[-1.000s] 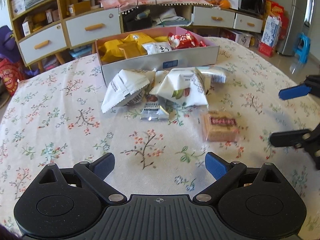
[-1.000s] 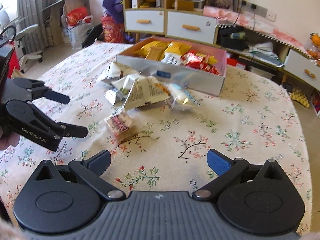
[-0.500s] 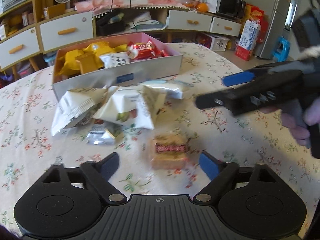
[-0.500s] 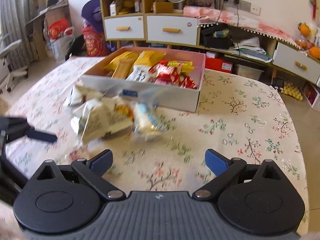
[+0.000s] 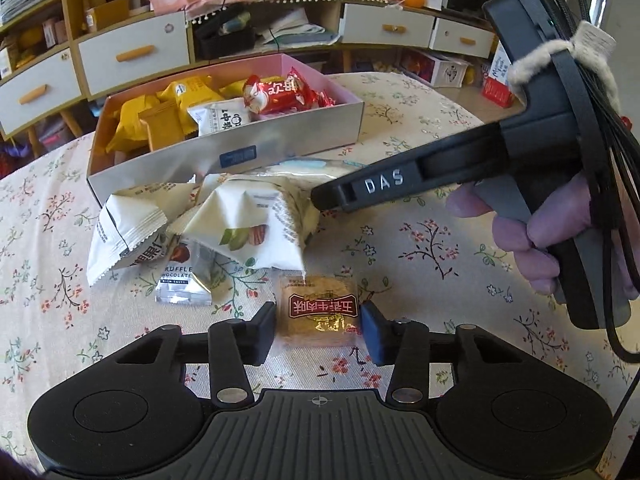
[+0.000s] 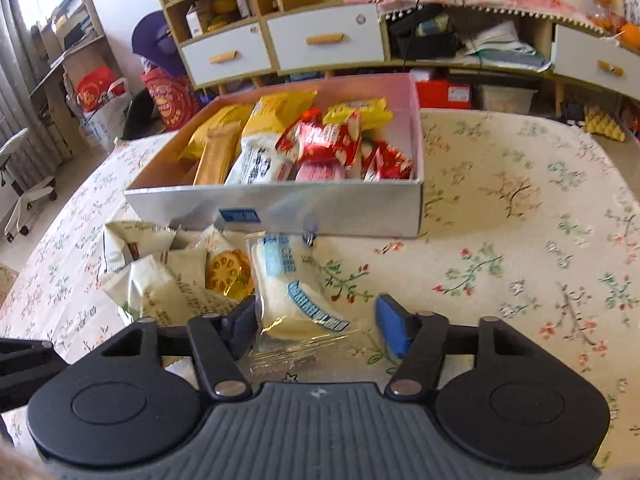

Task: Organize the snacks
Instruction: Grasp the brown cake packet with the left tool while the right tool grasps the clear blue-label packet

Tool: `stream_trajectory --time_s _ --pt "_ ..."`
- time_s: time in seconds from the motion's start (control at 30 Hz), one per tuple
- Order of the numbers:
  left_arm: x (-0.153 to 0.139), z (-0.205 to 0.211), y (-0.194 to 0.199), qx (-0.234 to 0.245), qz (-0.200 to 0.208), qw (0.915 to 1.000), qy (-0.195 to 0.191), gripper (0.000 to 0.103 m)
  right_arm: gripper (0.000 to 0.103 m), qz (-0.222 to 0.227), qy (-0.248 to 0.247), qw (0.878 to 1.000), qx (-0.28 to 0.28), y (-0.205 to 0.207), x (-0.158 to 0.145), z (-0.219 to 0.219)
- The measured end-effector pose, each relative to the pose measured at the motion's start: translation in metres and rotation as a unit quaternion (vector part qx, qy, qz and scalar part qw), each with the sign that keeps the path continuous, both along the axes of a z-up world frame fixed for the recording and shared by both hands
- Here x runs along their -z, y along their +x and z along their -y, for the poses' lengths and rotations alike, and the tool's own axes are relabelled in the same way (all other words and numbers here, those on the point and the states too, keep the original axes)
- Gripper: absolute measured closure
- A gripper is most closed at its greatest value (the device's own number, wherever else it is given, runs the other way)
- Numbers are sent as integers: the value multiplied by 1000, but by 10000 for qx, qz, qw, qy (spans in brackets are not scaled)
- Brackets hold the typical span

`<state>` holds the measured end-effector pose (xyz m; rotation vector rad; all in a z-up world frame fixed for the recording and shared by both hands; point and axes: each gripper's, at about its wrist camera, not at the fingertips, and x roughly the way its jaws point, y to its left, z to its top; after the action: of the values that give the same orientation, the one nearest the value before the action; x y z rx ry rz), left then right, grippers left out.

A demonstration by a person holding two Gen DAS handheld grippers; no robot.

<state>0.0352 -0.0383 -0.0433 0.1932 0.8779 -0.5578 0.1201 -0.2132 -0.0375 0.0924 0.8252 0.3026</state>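
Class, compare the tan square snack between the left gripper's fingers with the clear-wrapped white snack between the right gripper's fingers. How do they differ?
The tan square snack is compact with a red label; the clear-wrapped white snack is longer with blue print. The tan one fills the left gripper, both pads at its sides; the white one sits by one pad of the right gripper, a gap at the other. Both lie on the floral tablecloth outside the box.

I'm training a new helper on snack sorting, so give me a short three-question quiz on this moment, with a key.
1. True or false: the square tan snack packet with a red label lies inside the long grey cardboard box.
2. Which gripper brackets the clear packet of white wafers with blue print? A left gripper, B right gripper
3. Fill in: the box's inside walls are ____.

Key: 1 false, on the floral tablecloth; 2 B; 3 pink.
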Motion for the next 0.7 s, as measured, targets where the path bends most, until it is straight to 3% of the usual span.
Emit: stream_trajectory --time_s 0.47,0.7 --pt "-6 -7 1 -207 -75 9997 69 64 59 -110 -309 9994 -57 -20 -19 9" --pt "-9 -12 -2 -248 -85 9996 80 64 59 -634 -458 9968 171 -32 -13 31"
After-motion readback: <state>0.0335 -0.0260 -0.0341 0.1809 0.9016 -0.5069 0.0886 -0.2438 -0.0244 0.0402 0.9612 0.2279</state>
